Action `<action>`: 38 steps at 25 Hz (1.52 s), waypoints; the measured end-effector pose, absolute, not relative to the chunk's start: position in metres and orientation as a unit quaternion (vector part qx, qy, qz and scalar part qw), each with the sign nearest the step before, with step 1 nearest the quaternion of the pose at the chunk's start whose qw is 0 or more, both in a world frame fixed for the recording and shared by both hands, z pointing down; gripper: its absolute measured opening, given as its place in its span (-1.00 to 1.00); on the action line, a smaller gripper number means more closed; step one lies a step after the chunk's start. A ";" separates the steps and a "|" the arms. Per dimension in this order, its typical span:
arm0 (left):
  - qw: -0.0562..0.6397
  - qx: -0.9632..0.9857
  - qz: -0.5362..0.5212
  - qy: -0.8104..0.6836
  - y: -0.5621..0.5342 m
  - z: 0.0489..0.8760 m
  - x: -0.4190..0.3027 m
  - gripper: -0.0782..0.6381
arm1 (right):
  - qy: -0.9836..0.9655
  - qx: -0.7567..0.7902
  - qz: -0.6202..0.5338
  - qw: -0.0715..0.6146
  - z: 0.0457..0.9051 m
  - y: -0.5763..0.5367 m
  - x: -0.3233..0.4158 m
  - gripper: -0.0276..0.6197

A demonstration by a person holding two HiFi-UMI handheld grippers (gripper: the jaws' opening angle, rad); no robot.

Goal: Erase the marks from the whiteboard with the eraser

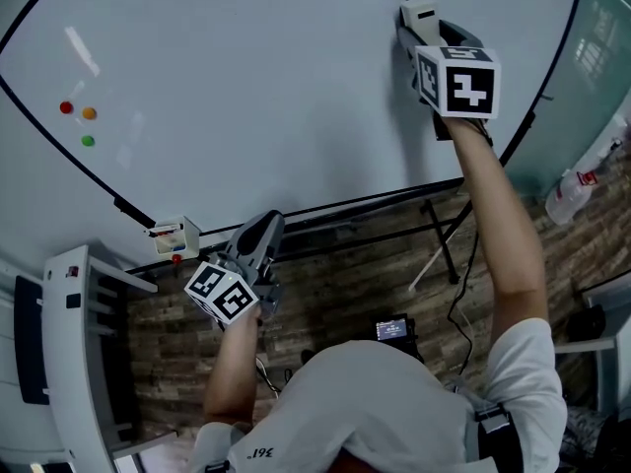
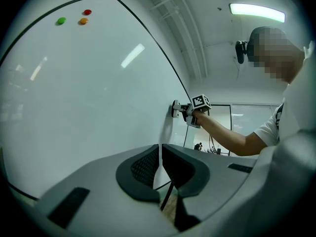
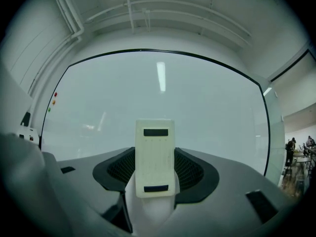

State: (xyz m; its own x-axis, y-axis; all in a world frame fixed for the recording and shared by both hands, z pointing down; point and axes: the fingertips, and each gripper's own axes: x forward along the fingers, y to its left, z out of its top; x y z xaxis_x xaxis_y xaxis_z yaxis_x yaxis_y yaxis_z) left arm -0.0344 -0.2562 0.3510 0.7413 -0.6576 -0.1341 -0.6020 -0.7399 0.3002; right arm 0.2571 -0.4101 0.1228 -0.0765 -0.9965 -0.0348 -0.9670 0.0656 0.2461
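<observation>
The whiteboard (image 1: 246, 77) fills the upper head view, and I see no pen marks on it in any view. My right gripper (image 1: 422, 28) is raised at the board's upper right, shut on a white eraser (image 1: 418, 12) that is pressed against the surface. In the right gripper view the eraser (image 3: 154, 157) stands upright between the dark pads, facing the board (image 3: 163, 93). My left gripper (image 1: 263, 229) hangs low by the board's bottom edge, shut with nothing in it. In the left gripper view its pads (image 2: 148, 168) meet, and the eraser (image 2: 176, 108) shows far off.
Red, orange and green magnets (image 1: 87, 113) sit at the board's left. A small marker holder (image 1: 175, 235) is fixed at the bottom edge. A white rack (image 1: 69, 343) stands at the lower left, and the board's stand legs (image 1: 444, 239) and a spray bottle (image 1: 570, 193) at the right.
</observation>
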 end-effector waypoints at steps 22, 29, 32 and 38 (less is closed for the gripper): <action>0.121 0.912 -0.123 -0.372 -0.231 0.359 0.001 -0.73 | -0.768 0.635 -0.078 0.026 0.192 -0.332 0.328 -0.11; 0.124 0.919 -0.131 -0.351 -0.188 0.364 -0.028 -0.73 | -0.770 0.637 -0.029 0.012 0.236 -0.273 0.300 -0.11; 0.132 0.920 -0.126 -0.348 -0.165 0.373 -0.050 -0.73 | -0.768 0.641 -0.013 0.012 0.254 -0.245 0.282 -0.11; 0.150 0.917 -0.127 -0.346 -0.124 0.390 -0.088 -0.73 | -0.763 0.646 0.016 0.014 0.290 -0.196 0.253 -0.11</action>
State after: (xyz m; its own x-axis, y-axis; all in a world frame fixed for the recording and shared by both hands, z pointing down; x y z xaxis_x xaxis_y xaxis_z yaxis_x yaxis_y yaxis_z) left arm -0.0879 -0.1235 0.3903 0.7285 -0.6727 -0.1295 -0.5962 -0.7157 0.3636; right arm 0.2527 -0.1964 0.2895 -0.1656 -0.9853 0.0421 -0.9862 0.1655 -0.0054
